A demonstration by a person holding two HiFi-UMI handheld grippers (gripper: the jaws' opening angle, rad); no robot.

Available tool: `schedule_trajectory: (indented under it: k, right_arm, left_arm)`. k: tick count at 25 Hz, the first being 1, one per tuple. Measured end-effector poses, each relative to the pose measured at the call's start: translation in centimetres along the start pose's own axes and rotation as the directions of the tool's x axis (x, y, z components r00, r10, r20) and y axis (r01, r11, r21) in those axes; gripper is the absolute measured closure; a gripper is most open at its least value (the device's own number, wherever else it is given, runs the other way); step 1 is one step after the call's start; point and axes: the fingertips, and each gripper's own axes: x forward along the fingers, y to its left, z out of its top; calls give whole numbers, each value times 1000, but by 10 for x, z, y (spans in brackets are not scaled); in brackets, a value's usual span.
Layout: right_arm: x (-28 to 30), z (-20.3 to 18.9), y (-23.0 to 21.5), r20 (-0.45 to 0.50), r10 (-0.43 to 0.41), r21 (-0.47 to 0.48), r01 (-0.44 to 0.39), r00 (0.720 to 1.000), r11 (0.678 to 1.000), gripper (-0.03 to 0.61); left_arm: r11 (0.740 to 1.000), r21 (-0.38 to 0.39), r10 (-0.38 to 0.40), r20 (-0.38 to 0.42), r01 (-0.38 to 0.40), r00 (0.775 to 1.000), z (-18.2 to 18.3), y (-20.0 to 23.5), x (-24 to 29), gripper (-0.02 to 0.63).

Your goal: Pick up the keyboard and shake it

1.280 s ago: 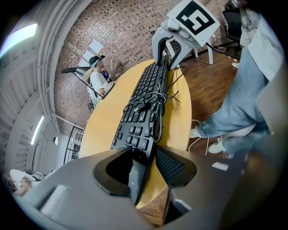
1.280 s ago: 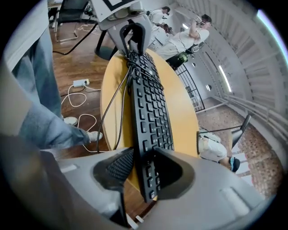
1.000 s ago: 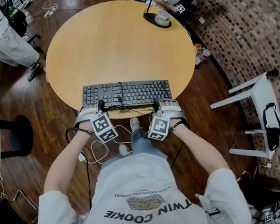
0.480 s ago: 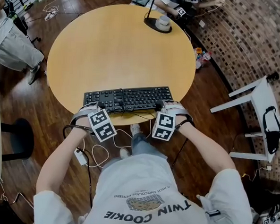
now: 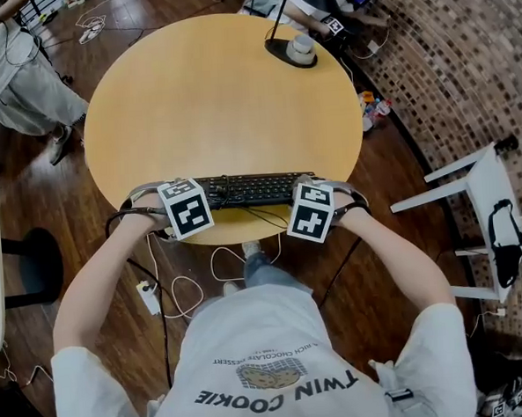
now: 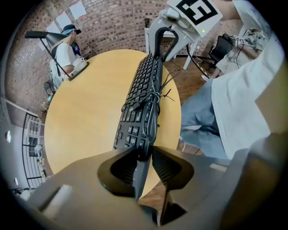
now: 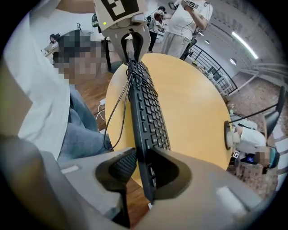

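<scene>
Head view: the keyboard [image 5: 247,189] sits at the lower middle of the frame, over the near rim of the round table [image 5: 219,100]. It looks narrow and tipped, and whether it touches the wood is hard to tell. Both its ends are hidden under the marker cubes of the left gripper [image 5: 183,203] and the right gripper [image 5: 312,207], so the jaws cannot be seen here. A bundled cable [image 5: 229,193] crosses the keys. A lamp base [image 5: 291,47] stands at the table's far upper right, its stem cut off by the frame.

Left gripper view: the keyboard runs from bottom centre to the top. Its near end lies between the closing jaws, with the pads against both faces. The far end vanishes into the other gripper.

Right gripper view: the same from the opposite end. The jaws are closing on the keyboard's end, clamped front and back. The lowest corner is hidden behind the jaw body.
</scene>
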Motion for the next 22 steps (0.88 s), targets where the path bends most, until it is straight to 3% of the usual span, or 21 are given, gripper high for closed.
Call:
schedule_trajectory:
  k: [6,13,16,22]
  right_arm:
    - [-16,4,-17,19,147,70,-148,989,986,472]
    - [-27,-5,-42,33,255,193,-257,966,947,472]
    - [-27,-4,-49,54,338,237,-341,940,910,472]
    - [-30,1,-68,82,508,283,-509,857,813,474]
  left_arm:
    - [996,11,-88,-37,89,995,6,24,-15,515]
    - [997,19,-75,-48,76,996,20,63,-31,534]
    - [995,17,-95,-48,96,994,21,74,-32,532]
    - [993,40,-113,-40,115,993,27,101,-41,532]
